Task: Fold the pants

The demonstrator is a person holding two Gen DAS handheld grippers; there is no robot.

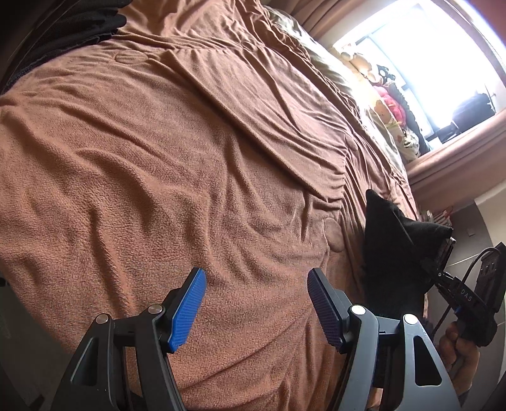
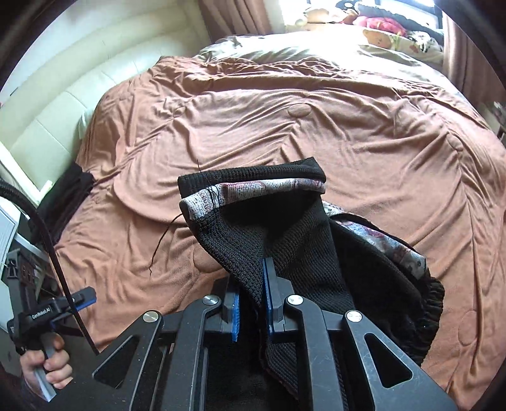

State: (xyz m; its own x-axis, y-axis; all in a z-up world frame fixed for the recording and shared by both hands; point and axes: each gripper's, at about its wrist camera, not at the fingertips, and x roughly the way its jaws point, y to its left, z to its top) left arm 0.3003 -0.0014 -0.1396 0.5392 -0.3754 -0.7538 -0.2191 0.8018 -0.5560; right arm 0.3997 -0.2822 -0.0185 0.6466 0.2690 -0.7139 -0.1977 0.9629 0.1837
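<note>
Presently: black knit pants (image 2: 284, 240), patterned lining showing at folded waistband, raised above brown blanket (image 2: 316, 126) on bed, clamped between blue pads of right gripper (image 2: 252, 303). Left gripper (image 1: 256, 303) spread apart over blanket, holding nothing. Stack of dark clothes (image 1: 63, 34) at far blanket edge. Stuffed toys (image 2: 382, 25) by window.

1. The right tool (image 2: 251, 303) hangs above the near edge of the bed (image 2: 284, 132), with the pants (image 2: 284, 240) pinched between its fingers and bunched just ahead of it.
2. The left tool (image 1: 256, 303) sits over the blanket (image 1: 158, 158), nothing between its spread fingers.
3. A stack of clothes (image 2: 68, 196) lies far left of the right tool.
4. Plush toys (image 2: 379, 25) sit far ahead, at the window.
</note>
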